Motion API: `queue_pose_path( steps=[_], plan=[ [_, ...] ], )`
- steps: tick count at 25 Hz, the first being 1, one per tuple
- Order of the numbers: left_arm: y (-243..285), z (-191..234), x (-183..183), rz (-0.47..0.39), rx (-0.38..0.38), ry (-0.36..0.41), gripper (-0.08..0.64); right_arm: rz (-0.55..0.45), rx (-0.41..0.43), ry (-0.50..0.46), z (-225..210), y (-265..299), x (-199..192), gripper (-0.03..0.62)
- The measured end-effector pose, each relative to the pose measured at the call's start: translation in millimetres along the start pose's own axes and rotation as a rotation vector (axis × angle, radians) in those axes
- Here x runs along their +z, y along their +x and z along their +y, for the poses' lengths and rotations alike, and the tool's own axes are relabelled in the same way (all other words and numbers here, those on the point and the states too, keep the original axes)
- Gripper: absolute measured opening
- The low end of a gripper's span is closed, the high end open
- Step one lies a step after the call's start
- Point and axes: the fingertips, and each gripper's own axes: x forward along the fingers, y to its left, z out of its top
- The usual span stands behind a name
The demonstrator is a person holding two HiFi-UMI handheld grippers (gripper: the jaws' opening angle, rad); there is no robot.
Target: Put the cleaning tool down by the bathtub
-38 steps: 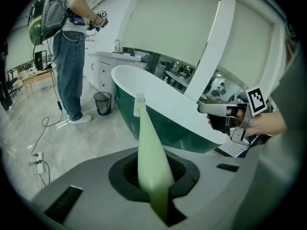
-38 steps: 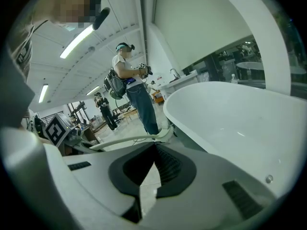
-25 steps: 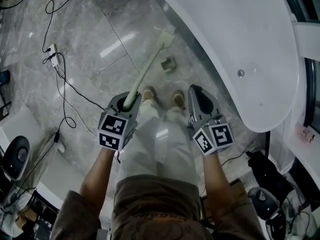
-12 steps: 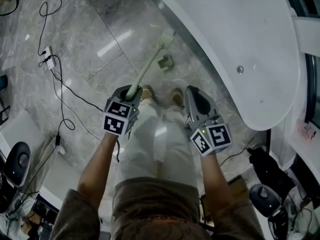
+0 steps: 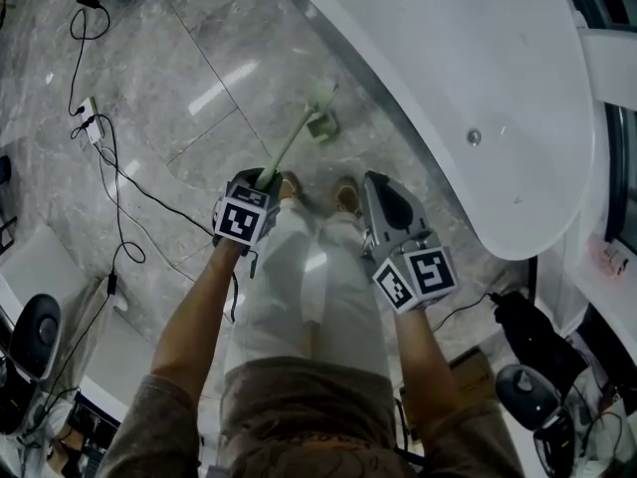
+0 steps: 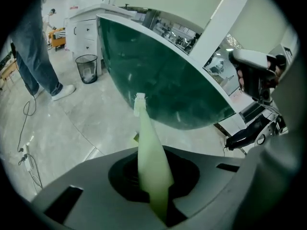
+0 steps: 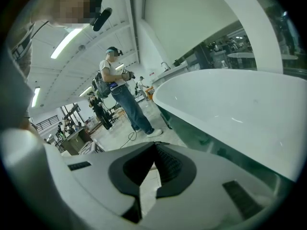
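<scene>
**Brush held over the floor beside the tub**

The left gripper (image 5: 264,179) grips a pale green brush (image 5: 292,150) by the thick end of its handle. In the left gripper view the fingers (image 6: 120,176) stand narrow, pressed against the handle on both sides. The handle runs straight out from between them and tapers to the small bristle head. From the head view the brush slants away from the person, with its head over the grey marble floor (image 5: 199,88), near the curved outer wall of the white tub (image 5: 478,68) and close to a small green block (image 5: 321,125) on the floor. Whether the bristles touch the floor cannot be told. The right gripper (image 5: 381,184) hangs over the person's right shoe, beside the tub's rim. Its fingers (image 7: 168,164) meet at the tips with nothing between them. Black cables (image 5: 119,167) trail across the floor at the left.
</scene>
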Motion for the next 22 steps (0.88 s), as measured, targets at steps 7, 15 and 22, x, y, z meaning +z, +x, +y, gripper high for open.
queue_pose_path(
  steps=[7, 15, 22],
  plan=[
    [41, 8, -17, 0.096, -0.007, 0.011, 0.026, 0.012, -0.004, 0.008, -6, 1, -6, 0.002],
    [82, 9, -37, 0.232, -0.01, 0.019, 0.026, 0.026, -0.018, 0.032, -19, 0, -15, 0.002],
    [108, 13, -43, 0.355, -0.001, 0.059, 0.027, 0.037, -0.01, 0.049, -18, 4, -21, 0.002]
  ],
)
